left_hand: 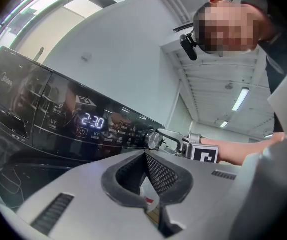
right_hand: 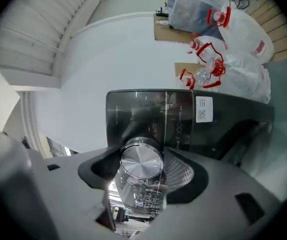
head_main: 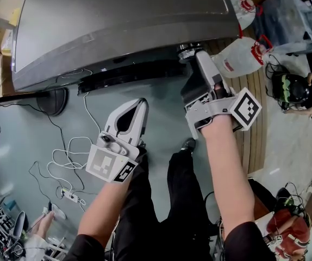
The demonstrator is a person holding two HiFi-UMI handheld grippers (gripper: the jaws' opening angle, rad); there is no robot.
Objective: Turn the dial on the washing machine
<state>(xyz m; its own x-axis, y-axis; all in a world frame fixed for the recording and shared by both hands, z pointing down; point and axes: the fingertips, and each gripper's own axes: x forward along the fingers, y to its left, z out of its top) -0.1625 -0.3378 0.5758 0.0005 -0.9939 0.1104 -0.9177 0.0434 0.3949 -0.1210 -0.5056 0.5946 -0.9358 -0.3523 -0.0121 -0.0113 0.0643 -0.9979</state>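
There is one dark grey, glossy washing machine (head_main: 118,20), filling the upper half of the head view, and one round dial (right_hand: 142,160) with a brushed silver metal face on its black front panel. There are two grey plastic grippers, each with one white cube of black square markers.

The right gripper (head_main: 193,56), upper centre-right of the head view, has its jaws closed around the dial. In its own view the dial sits between the two mesh-textured pads (right_hand: 181,173), which press its rim on either side.

The left gripper (head_main: 141,105), at the middle of the head view, has its jaws pressed together with nothing between them. It hangs over the smooth grey-green floor (head_main: 20,129), well apart from the machine's front edge.

In the left gripper view the dial shows at centre-right of the panel, with one lit display (left_hand: 91,121) reading 2:30 to its left.

The floor around the left gripper is open. Thin white cables (head_main: 69,156) loop at the lower left, and a round black stand base (head_main: 54,100) sits by the machine's left end. At least two white plastic bags (head_main: 243,53) with red print lie near the right gripper at the upper right.
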